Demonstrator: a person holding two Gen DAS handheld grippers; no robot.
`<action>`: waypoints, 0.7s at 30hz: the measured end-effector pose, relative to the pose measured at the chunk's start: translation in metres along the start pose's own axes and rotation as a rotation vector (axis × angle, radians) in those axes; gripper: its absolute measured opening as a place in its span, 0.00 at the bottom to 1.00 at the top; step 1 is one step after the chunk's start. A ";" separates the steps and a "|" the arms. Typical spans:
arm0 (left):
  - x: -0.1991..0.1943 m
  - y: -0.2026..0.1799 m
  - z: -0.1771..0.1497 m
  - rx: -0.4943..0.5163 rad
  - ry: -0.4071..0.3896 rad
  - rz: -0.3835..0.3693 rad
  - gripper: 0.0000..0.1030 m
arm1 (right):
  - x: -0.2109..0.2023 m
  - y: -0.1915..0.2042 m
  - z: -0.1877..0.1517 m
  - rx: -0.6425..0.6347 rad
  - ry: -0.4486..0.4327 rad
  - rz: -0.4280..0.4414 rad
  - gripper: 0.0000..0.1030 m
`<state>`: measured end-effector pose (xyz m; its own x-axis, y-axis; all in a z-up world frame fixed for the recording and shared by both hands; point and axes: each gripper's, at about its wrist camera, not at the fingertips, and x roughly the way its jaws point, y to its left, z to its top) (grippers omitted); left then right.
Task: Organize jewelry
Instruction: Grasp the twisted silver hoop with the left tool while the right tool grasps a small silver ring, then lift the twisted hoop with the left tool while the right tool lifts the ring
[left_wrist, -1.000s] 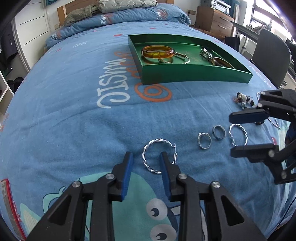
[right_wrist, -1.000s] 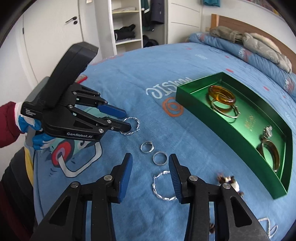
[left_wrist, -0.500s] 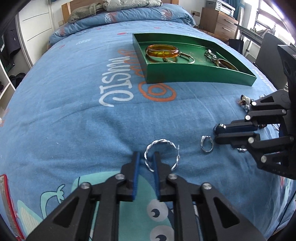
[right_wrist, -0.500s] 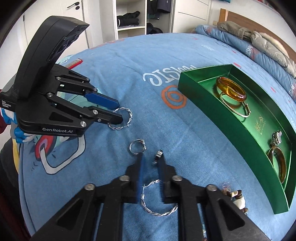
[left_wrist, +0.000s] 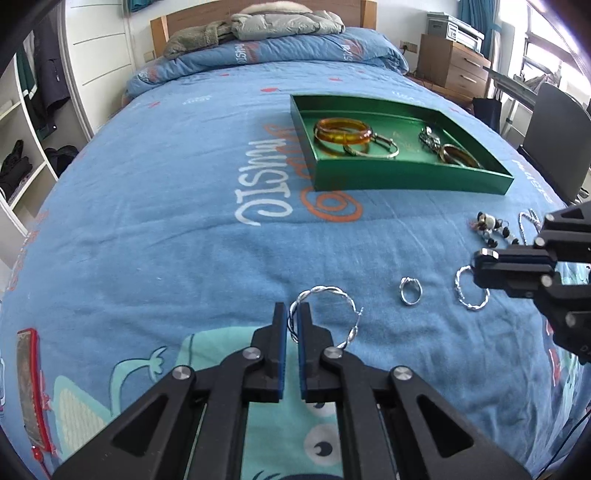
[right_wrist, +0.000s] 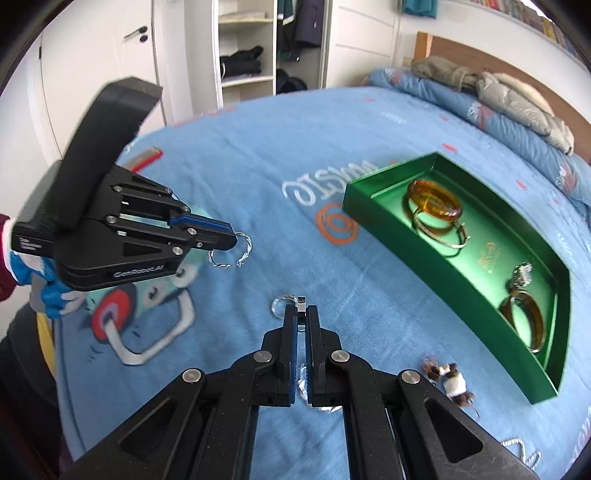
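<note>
Twisted silver hoop earring (left_wrist: 320, 314) is pinched by its left rim in the left tool (left_wrist: 291, 317), ring plane roughly level, open end and post toward the right. Its rim is gripped between the blue pads (left_wrist: 282, 332); the rest of the hoop projects ahead of the tips. Right tool (right_wrist: 302, 314) is clamped on a small plain silver ring (right_wrist: 301, 303) held at its tips. On the blue bedspread (left_wrist: 184, 221) between the tools: a small silver ring with a setting (left_wrist: 410, 291), a second twisted silver hoop (left_wrist: 471, 291), a beaded trinket (left_wrist: 489, 225). Beyond lies the green rectangular tray (left_wrist: 406, 179) with amber bangles (left_wrist: 341, 133).

Bedroom: bed (left_wrist: 184, 177) w/ duvet, wardrobe (right_wrist: 243, 48).
</note>
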<state>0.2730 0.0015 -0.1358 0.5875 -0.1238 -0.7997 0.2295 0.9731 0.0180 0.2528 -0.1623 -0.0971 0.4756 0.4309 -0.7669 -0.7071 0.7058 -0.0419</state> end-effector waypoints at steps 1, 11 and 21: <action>-0.007 0.001 0.000 -0.002 -0.010 0.003 0.04 | -0.005 0.003 0.000 0.002 -0.007 -0.004 0.03; -0.084 -0.001 0.005 0.003 -0.123 0.019 0.04 | -0.069 0.036 0.001 0.037 -0.098 -0.054 0.03; -0.162 -0.013 -0.002 0.012 -0.230 0.003 0.04 | -0.131 0.063 -0.011 0.061 -0.161 -0.125 0.03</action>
<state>0.1732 0.0092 -0.0077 0.7495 -0.1630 -0.6416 0.2359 0.9713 0.0288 0.1405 -0.1804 -0.0063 0.6383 0.4188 -0.6459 -0.6071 0.7898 -0.0878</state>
